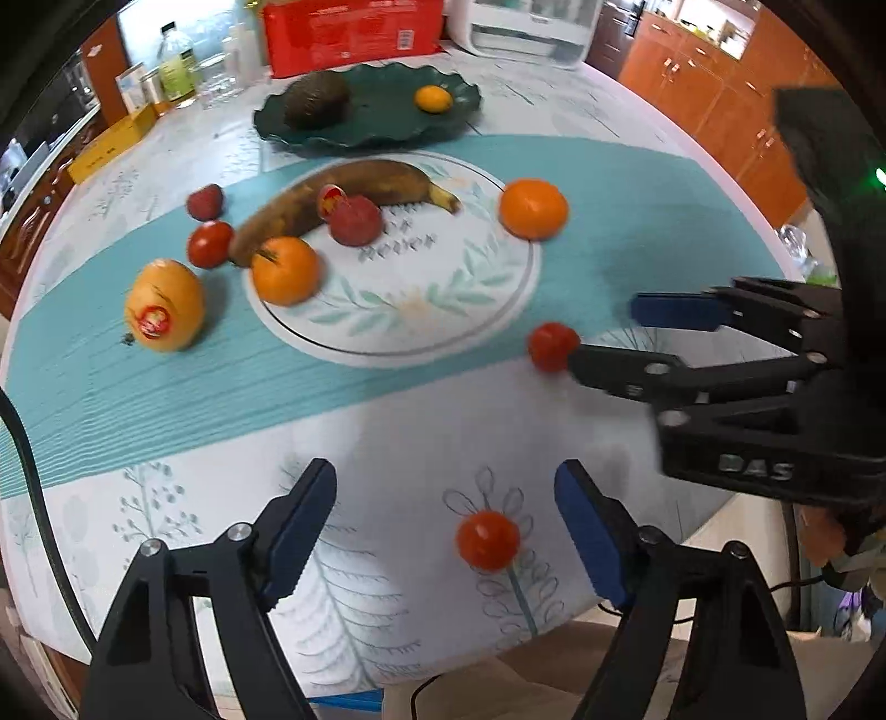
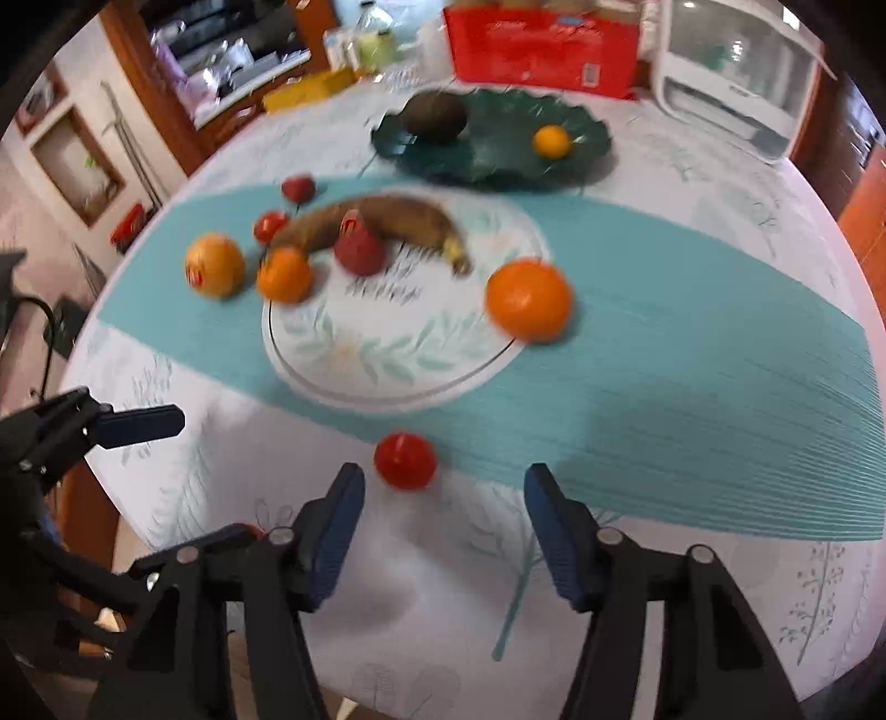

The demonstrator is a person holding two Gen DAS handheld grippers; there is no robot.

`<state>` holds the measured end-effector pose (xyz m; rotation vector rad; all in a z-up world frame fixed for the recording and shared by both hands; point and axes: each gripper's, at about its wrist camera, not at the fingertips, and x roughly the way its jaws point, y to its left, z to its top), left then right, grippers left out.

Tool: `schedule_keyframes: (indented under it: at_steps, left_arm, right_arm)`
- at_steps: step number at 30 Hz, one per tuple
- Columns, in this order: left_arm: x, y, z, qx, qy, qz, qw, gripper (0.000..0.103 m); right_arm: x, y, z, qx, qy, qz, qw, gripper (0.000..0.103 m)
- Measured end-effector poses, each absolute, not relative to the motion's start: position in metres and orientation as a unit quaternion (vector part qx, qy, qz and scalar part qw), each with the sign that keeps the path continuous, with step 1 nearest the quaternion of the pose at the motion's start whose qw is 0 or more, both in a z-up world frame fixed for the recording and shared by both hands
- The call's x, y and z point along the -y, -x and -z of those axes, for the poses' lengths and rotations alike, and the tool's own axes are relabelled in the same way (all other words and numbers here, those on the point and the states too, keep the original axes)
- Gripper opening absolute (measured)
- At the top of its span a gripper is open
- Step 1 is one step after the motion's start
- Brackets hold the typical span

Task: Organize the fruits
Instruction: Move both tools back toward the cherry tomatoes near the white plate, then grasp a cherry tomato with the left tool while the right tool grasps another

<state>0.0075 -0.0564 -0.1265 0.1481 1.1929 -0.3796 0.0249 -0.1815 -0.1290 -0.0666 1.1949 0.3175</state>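
Note:
My left gripper (image 1: 446, 531) is open and empty, with a small red tomato (image 1: 488, 540) on the table between its fingers. My right gripper (image 2: 443, 534) is open and empty; it also shows in the left wrist view (image 1: 601, 335), with a second tomato (image 2: 405, 460) just beyond its tips. A brown banana (image 1: 343, 202), a strawberry (image 1: 356, 220) and an orange (image 1: 285, 270) lie on the white plate (image 1: 421, 327). Another orange (image 1: 533, 208) sits at the plate's right rim. A dark green plate (image 1: 387, 127) holds an avocado (image 1: 317, 101) and a small orange (image 1: 433, 99).
Left of the white plate lie a yellow-orange fruit with a sticker (image 1: 164, 306), a tomato (image 1: 209, 243) and a strawberry (image 1: 205, 201). A red box (image 1: 354, 33), bottles (image 1: 177, 66) and a white appliance (image 1: 526, 25) stand at the back. The table edge is near, below the grippers.

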Motion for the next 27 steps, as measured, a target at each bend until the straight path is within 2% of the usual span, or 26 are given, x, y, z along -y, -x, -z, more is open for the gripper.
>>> schedule_keyframes:
  at_steps: [7,12,14,15,27]
  left_arm:
    - [0.06,0.0,0.144,-0.575,-0.064,0.186,0.794,0.061]
    - [0.06,0.005,0.153,-0.58,-0.06,0.184,0.791,0.04]
    - [0.06,0.005,0.154,-0.578,-0.06,0.185,0.793,0.035]
    - [0.06,0.006,0.154,-0.576,-0.061,0.186,0.794,0.027]
    - [0.057,0.009,0.155,-0.57,-0.054,0.184,0.799,0.024]
  right_arm:
    - [0.171,-0.03,0.145,-0.567,0.041,-0.161,0.807,0.041]
    - [0.167,-0.033,0.148,-0.563,0.042,-0.163,0.81,0.034]
    - [0.165,-0.035,0.148,-0.561,0.045,-0.164,0.811,0.03]
    - [0.163,-0.035,0.148,-0.56,0.045,-0.165,0.811,0.028]
    - [0.159,-0.033,0.149,-0.561,0.05,-0.162,0.81,0.027]
